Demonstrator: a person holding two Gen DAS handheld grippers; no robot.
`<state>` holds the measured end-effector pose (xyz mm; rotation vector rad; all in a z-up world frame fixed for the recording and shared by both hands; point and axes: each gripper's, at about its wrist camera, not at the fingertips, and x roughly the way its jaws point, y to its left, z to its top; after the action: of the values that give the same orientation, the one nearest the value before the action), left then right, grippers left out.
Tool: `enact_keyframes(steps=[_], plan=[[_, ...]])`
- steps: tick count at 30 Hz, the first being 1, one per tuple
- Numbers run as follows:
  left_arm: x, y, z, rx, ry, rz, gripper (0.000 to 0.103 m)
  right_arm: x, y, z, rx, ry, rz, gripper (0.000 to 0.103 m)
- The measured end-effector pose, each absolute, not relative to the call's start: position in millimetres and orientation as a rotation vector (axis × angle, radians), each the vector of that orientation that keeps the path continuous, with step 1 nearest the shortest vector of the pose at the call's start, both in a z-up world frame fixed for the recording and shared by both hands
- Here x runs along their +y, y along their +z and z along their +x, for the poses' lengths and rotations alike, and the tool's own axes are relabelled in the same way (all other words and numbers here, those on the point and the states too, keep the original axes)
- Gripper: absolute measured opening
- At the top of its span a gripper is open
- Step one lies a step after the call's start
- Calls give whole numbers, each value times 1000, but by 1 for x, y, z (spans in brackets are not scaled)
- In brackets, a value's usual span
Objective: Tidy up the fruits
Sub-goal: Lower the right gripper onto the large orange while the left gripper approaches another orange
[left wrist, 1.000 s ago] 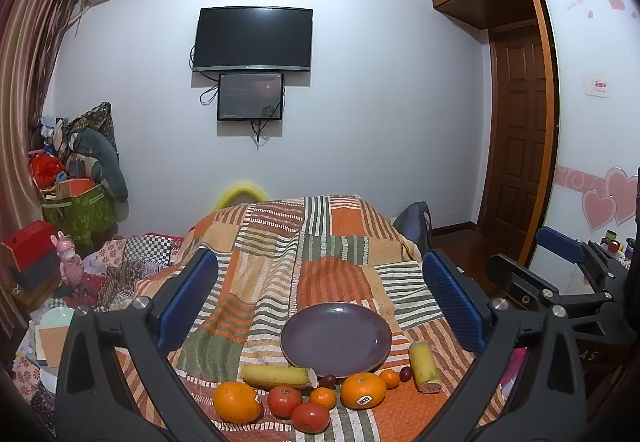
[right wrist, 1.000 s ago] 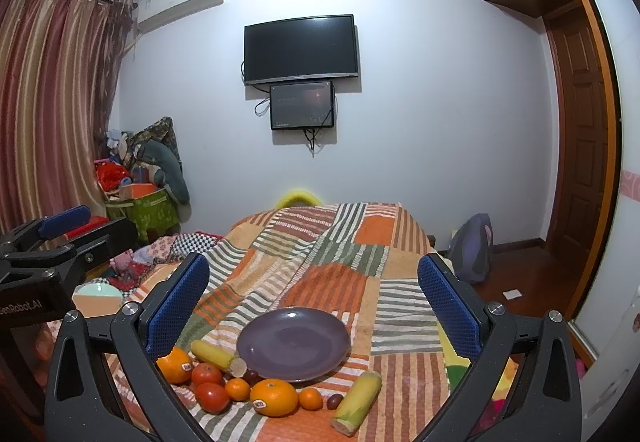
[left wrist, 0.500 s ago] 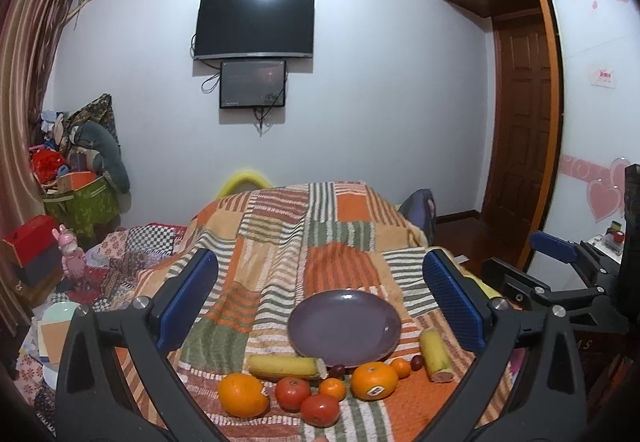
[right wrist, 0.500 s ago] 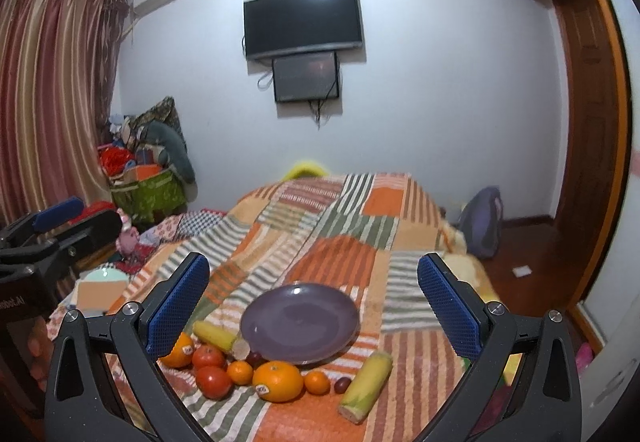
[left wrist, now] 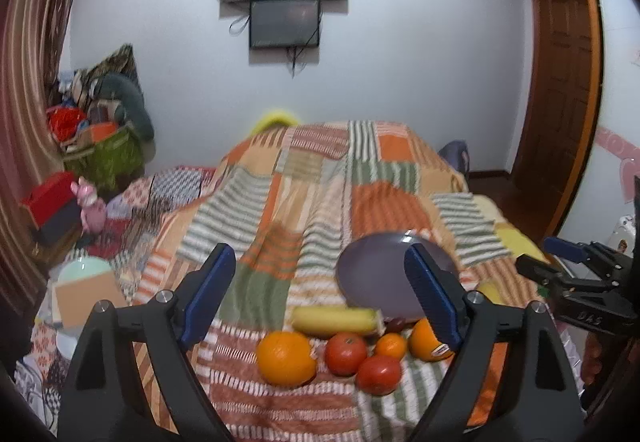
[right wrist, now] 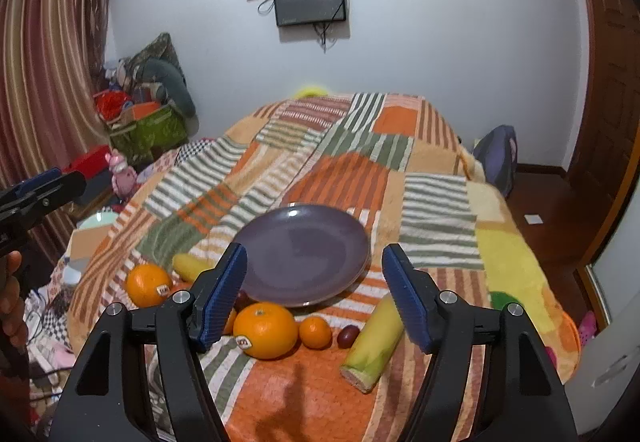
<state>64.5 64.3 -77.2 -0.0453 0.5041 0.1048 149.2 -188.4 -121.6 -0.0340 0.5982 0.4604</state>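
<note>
Both the left gripper [left wrist: 320,290] and the right gripper [right wrist: 314,286] are closing with nothing between their blue pads, hanging above the fruits, where oranges [right wrist: 265,330], tomatoes [left wrist: 346,353] and bananas [right wrist: 374,342] are lying on the striped blanket [right wrist: 352,178] just before the empty purple plate [right wrist: 304,254].

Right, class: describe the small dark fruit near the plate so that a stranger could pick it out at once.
Start at the purple plate on the striped bedspread. Along its near edge lies a row of fruit; look between the small orange and the cut banana piece. The dark plum is the only deep red-purple fruit there, and the smallest.
</note>
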Motion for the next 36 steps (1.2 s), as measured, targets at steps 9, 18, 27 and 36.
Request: enact_keyframes(steps=[9, 18, 27, 36], plan=[[96, -124, 80, 659, 122, -77, 84, -178, -153, 163, 731, 494, -49, 67], [110, -177, 89, 830, 118, -138, 84, -156, -179, 166, 820, 567, -98, 67], [121, -207, 104, 916, 102, -161, 84, -137, -194, 176, 880, 600, -145, 67], [126, -223, 118, 952, 77, -189, 84, -122, -205, 184, 934, 628, -162, 69]])
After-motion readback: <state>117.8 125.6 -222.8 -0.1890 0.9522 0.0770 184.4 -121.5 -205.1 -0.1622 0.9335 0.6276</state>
